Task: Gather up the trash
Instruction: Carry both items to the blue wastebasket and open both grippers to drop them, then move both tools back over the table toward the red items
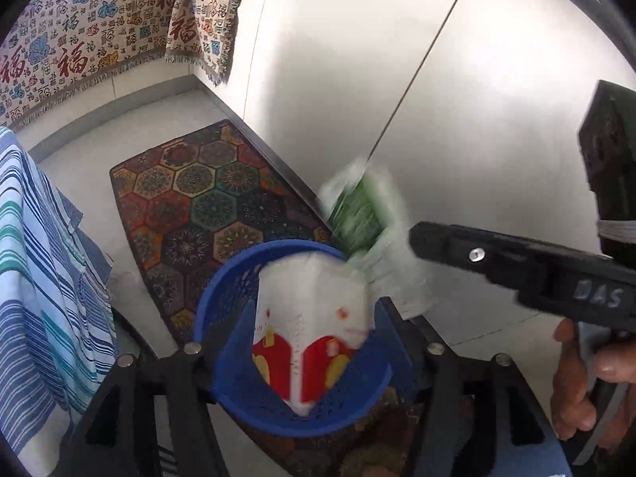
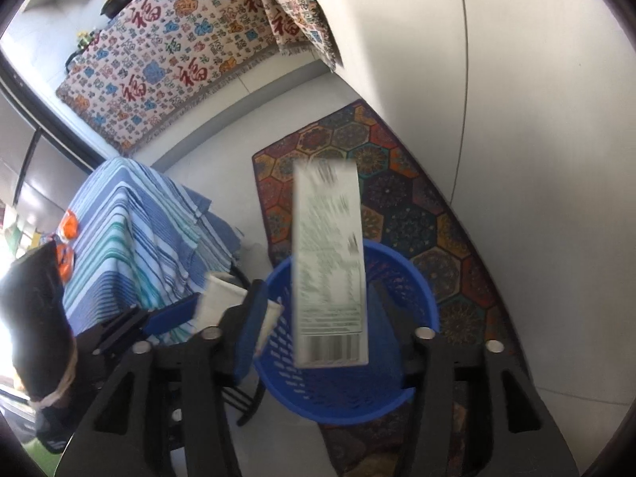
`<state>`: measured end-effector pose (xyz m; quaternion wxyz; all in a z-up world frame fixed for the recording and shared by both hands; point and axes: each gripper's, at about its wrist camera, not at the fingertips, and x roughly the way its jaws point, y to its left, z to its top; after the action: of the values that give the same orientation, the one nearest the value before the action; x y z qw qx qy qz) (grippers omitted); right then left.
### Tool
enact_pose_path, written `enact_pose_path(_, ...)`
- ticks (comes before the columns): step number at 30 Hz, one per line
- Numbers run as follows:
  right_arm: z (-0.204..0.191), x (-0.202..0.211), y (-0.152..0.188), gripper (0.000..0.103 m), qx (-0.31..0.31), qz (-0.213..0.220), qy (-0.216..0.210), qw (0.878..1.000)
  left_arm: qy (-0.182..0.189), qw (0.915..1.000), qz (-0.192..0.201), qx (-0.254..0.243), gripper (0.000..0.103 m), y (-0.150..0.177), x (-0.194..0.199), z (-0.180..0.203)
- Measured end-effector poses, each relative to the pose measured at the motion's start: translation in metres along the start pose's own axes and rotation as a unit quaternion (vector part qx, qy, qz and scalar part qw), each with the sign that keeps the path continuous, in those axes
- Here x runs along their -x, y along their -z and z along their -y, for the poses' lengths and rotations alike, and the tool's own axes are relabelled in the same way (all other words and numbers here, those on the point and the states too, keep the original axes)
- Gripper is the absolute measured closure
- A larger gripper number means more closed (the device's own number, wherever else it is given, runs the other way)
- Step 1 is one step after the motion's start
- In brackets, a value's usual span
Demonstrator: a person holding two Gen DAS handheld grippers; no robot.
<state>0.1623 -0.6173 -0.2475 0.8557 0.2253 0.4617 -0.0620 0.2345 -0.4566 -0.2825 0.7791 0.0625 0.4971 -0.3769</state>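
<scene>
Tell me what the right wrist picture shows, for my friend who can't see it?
A blurry white carton with a barcode hangs over a blue basket, between the open fingers of the right gripper, which do not touch it. The basket stands on a colourful rug by a white wall. A striped cloth is on the left.
</scene>
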Motion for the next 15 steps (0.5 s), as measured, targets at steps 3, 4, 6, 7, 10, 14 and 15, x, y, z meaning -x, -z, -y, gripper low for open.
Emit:
enact_pose_path(3,0.002,0.016,-0.003,0.043,-0.005,0.027,0.006,1.000,0.002,1.0000,0.007,-0.001,0.039,-0.001,0.008,0.001)
enact_pose_path(4,0.002,0.022,-0.003,0.040,-0.004,0.038,0.012,0.999,0.001,0.9999,0.016,-0.005,0.039,0.000,0.015,0.003)
enact_pose_path(6,-0.002,0.035,-0.004,0.037,0.002,0.063,0.023,0.998,-0.004,0.9988,0.044,-0.019,0.039,0.004,0.033,0.007)
enact_pose_path(7,-0.005,0.042,-0.006,0.035,0.006,0.076,0.031,0.997,-0.009,0.9979,0.058,-0.028,0.039,0.006,0.044,0.010)
enact_pose_path(10,-0.017,0.062,-0.006,0.027,0.017,0.116,0.047,0.992,-0.022,0.9943,0.089,-0.053,0.037,0.017,0.080,0.019)
enact_pose_path(14,-0.044,0.086,0.000,0.019,0.035,0.171,0.056,0.983,-0.020,0.9920,0.109,-0.059,0.020,0.040,0.128,0.023)
enact_pose_path(15,-0.050,0.090,0.001,0.018,0.039,0.181,0.055,0.981,-0.027,0.9916,0.114,-0.055,0.016,0.049,0.141,0.023)
